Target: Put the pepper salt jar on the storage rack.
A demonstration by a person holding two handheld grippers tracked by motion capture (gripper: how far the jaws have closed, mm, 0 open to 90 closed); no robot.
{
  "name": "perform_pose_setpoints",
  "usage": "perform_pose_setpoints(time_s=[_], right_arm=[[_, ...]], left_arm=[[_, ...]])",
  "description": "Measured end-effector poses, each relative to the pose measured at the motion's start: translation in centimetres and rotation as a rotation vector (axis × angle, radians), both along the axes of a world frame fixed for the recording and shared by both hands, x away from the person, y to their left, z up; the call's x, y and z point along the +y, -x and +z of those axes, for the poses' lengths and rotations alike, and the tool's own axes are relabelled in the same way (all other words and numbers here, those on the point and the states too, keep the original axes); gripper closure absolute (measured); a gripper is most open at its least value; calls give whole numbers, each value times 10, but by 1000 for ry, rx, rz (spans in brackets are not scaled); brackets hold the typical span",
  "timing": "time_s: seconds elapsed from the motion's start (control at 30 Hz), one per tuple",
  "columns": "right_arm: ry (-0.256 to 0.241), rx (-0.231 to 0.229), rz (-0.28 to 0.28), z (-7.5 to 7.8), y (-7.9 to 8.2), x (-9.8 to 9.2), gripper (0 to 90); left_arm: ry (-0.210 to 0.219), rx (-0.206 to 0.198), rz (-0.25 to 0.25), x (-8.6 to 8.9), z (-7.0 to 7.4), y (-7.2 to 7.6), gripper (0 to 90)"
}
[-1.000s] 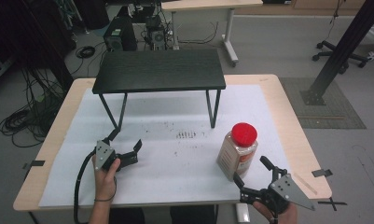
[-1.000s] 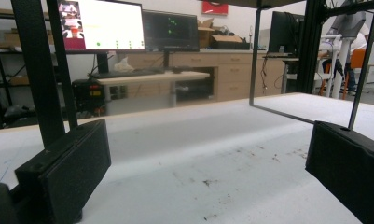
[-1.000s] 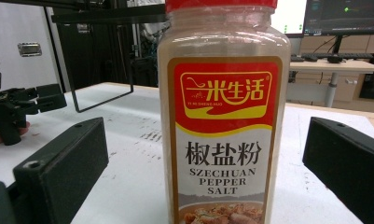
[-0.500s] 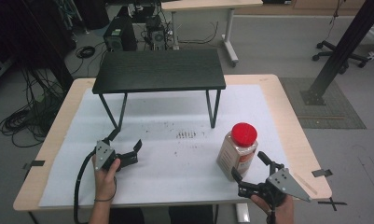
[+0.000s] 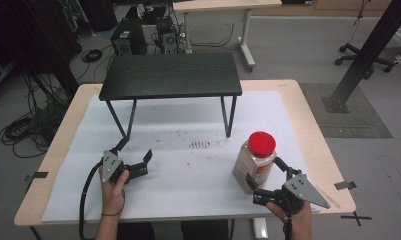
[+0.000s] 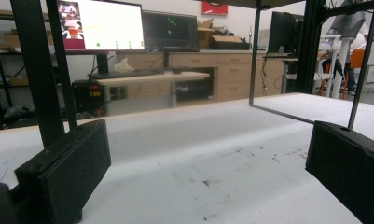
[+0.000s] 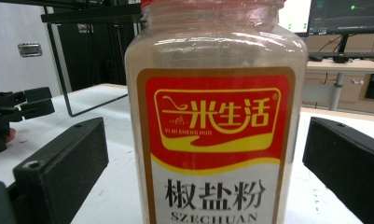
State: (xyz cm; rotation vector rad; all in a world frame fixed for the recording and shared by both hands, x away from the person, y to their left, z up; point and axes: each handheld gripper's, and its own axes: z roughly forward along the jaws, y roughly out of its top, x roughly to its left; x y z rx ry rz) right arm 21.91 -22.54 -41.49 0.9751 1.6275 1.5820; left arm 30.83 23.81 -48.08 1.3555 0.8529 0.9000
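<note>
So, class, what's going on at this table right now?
A person sits at a table holding tongs in each hand. The right tongs are open on either side of a red-capped spice jar standing upright on the white mat, jaws not yet touching it. The left tongs rest open on the mat, apart from the jar, near a small black shelf.

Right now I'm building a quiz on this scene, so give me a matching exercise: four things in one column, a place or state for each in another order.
Things:
1. spice jar
2. left gripper
3. right gripper
4. black shelf

Places or states:
A. open, nothing between its jaws
B. stands at the table's far side
C. upright, red lid on
D. open, jaws on either side of the jar

Pairs: 1-C, 2-A, 3-D, 4-B
</note>
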Motion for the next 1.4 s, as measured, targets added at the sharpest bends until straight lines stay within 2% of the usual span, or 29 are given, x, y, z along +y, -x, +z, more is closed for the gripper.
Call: perform_pose_setpoints(time_s=[0.6, 1.4], right_arm=[[5, -5, 15, 2, -16, 10, 2], [0, -5, 7, -2, -30, 20, 2]], left_arm=[[0, -1, -1, 0, 0, 0, 2], [1, 0, -2, 0, 0, 0, 2]])
